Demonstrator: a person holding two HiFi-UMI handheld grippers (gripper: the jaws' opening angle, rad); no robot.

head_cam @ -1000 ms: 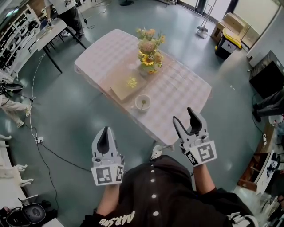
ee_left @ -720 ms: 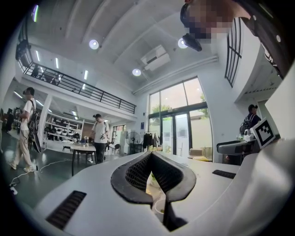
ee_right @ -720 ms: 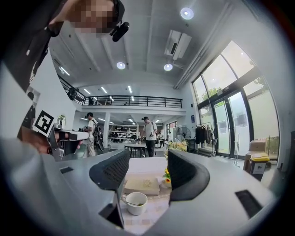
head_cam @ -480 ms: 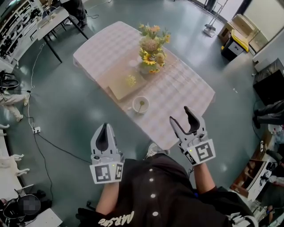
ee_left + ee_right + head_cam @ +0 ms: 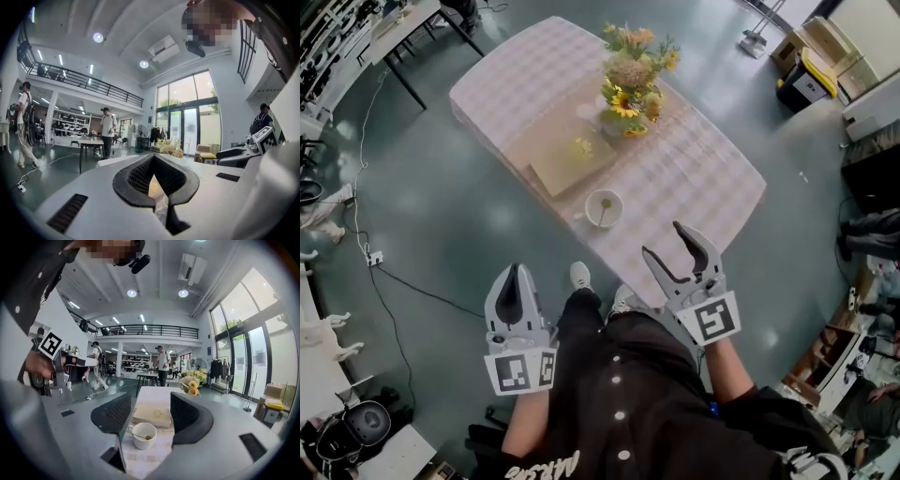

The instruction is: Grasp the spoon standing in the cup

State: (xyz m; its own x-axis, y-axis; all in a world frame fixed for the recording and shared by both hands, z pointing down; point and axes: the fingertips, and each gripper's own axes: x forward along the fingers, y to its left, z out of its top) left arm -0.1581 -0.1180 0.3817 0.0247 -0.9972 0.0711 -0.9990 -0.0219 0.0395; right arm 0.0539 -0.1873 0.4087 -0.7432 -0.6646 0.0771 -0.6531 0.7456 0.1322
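A white cup (image 5: 604,208) stands near the front edge of a table (image 5: 525,75) covered with a pink checked cloth. A spoon (image 5: 604,214) leans inside it. In the right gripper view the cup (image 5: 143,435) sits low between the jaws, still some way ahead, its spoon (image 5: 136,433) handle pointing left. My right gripper (image 5: 664,241) is open and empty, hanging short of the table edge, to the lower right of the cup. My left gripper (image 5: 514,274) is shut on nothing, over the floor below and left of the table.
A wooden board (image 5: 574,159) lies just beyond the cup, and a vase of yellow flowers (image 5: 636,89) stands behind it. Cables (image 5: 412,291) run across the grey floor at left. People (image 5: 162,363) walk near a dark table in the background.
The person has stepped forward, a shoe now showing below the table edge. The right gripper has drifted left toward the cup. Both grippers keep their states.
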